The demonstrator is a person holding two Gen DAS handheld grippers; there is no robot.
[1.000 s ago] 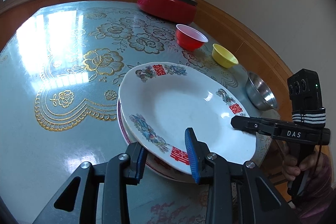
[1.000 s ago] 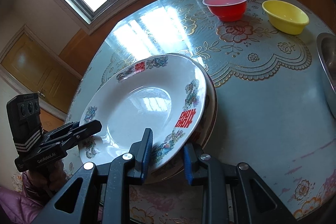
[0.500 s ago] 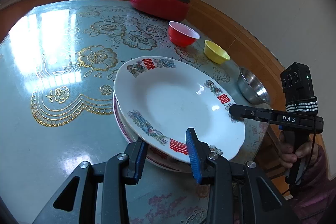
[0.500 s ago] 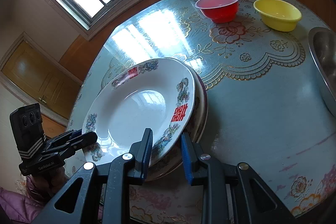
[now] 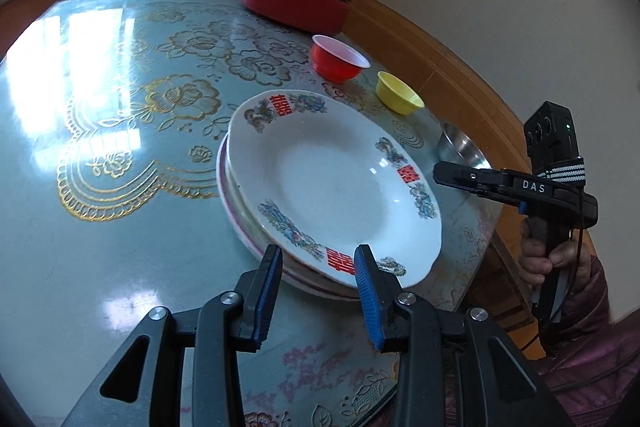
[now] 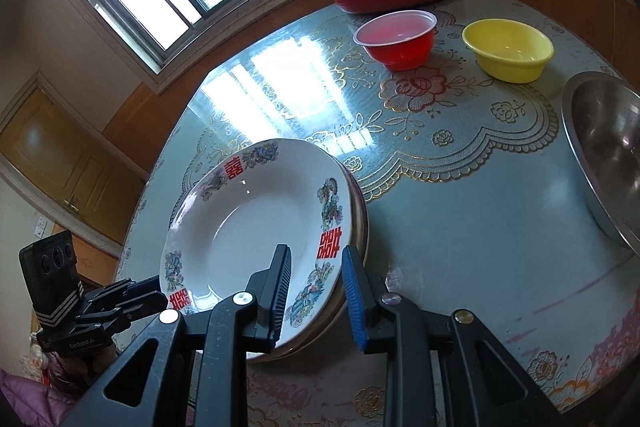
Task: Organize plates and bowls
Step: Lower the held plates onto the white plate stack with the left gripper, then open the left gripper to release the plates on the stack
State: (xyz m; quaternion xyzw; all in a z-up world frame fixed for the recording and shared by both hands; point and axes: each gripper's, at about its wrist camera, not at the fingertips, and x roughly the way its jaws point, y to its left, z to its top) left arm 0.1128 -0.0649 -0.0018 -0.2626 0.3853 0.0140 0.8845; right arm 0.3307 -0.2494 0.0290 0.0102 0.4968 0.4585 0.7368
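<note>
A white plate (image 5: 332,187) with red characters and flower prints lies on top of a stack of plates (image 5: 236,223) near the table's front edge. My left gripper (image 5: 318,253) is open at its near rim, which shows between the blue pads; neither pad presses on it. In the right wrist view the same plate (image 6: 248,227) sits on the stack (image 6: 360,219). There my right gripper (image 6: 315,253) is open too, one finger over the plate, the other beside the stack. The right gripper (image 5: 438,173) ends just off the plate's right edge.
A red bowl (image 5: 338,63), a yellow bowl (image 5: 398,99) and a steel bowl (image 5: 460,147) stand in a row along the right side of the round table (image 5: 120,187). A lidded red pot (image 5: 296,3) sits at the back. A hand (image 5: 540,255) holds the right gripper.
The top plate, tilted up a second ago, now lies lower and flatter on the stack. Both grippers have drawn back from over and under its rim to its edge.
</note>
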